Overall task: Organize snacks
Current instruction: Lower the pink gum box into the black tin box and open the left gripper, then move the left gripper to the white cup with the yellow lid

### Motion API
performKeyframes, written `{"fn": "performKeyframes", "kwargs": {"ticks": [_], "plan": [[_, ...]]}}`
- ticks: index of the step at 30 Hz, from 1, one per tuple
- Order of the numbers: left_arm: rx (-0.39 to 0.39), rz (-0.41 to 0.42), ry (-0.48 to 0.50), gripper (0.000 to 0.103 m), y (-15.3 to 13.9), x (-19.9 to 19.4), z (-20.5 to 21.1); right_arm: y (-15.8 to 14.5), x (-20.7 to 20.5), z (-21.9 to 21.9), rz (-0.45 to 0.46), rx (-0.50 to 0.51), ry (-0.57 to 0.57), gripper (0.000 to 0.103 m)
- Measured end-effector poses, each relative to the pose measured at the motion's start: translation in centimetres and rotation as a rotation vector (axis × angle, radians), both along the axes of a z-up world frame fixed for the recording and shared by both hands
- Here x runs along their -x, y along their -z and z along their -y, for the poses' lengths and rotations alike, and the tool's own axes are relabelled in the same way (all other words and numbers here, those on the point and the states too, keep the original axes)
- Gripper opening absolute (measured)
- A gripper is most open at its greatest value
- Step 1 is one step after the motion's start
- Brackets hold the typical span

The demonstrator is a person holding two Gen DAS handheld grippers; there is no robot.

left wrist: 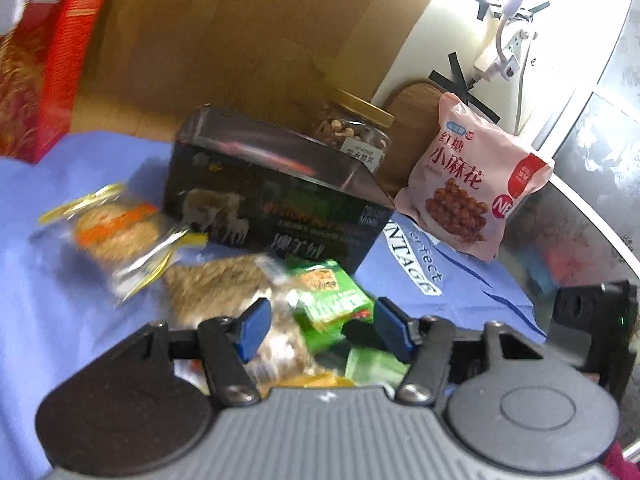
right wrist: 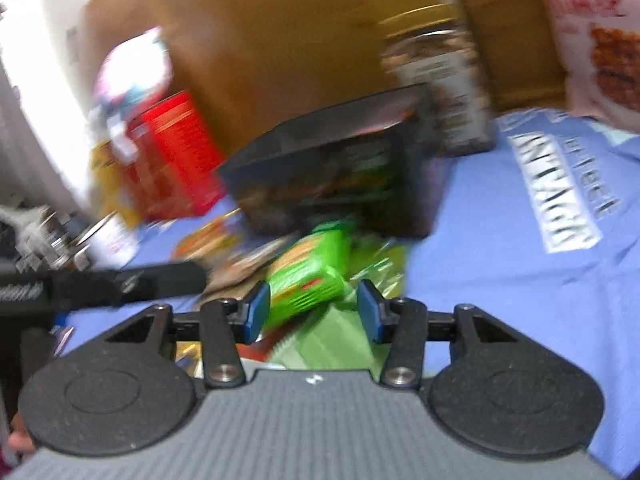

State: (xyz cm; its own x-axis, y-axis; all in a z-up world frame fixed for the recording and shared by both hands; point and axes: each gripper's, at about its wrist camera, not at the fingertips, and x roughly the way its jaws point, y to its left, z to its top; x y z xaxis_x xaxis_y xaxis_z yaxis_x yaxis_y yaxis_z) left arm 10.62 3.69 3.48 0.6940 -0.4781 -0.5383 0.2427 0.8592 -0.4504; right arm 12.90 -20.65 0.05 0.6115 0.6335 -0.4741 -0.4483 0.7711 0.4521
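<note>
Across the lower centre of both wrist views lies a heap of small snack packets on a blue cloth-covered surface [left wrist: 60, 340], directly in front of a dark rectangular tin [left wrist: 276, 196]. Left hand-held gripper [left wrist: 316, 330]: jaws spread, nothing pinched; a clear packet of brown biscuits [left wrist: 224, 284] and a green snack packet [left wrist: 328, 300] lie beyond its tips. Right hand-held gripper [right wrist: 314, 308]: jaws spread either side of the green snack packet [right wrist: 308, 272], and blur prevents confirming whether the pads touch it. Further stock: an orange-labelled wrapped cake [left wrist: 116, 228] at middle left, a nut jar [left wrist: 356, 128] behind the tin, a pink bag of fried dough twists [left wrist: 476, 180] at right, a red carton [left wrist: 52, 68] at upper left. Assessment: the step in hand appears to be picking one packet from the heap. Recommended practice: each tool should take a separate packet, centre it between the pads, close on its firm body rather than loose film, and lift clear before moving sideways to avoid dragging neighbours.
</note>
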Motion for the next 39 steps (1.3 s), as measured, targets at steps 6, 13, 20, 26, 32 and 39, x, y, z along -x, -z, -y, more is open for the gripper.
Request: {"fn": "performKeyframes", "kwargs": {"ticks": [6, 13, 20, 26, 32, 39], "plan": [[0.043, -0.023, -0.037, 0.057, 0.8, 4.1, -2.2, 0.2, 5.2, -1.4, 0.118, 0.072, -0.051, 0.052], [0.106, -0.032, -0.023, 0.057, 1.3, 7.9, -3.5, -0.5, 9.0, 3.4, 0.144, 0.002, 0.107, 0.052], [0.174, -0.083, 0.197, 0.059, 2.4, 11.7, 0.1, 0.5, 14.4, 7.1, 0.104, -0.1, 0.124, 0.052], [0.14, -0.12, 0.341, 0.058, 3.5, 12.8, 3.3, 1.9, 17.7, 6.9, 0.1, -0.124, 0.062, 0.052], [0.143, -0.146, 0.289, 0.054, 4.3, 12.0, 2.9, 2.9, 16.7, 5.8, 0.025, -0.121, -0.019, 0.038], [0.231, -0.148, 0.162, 0.059, 4.6, 11.1, -1.7, 2.4, 14.3, 0.7, 0.016, -0.069, -0.156, 0.031]]}}
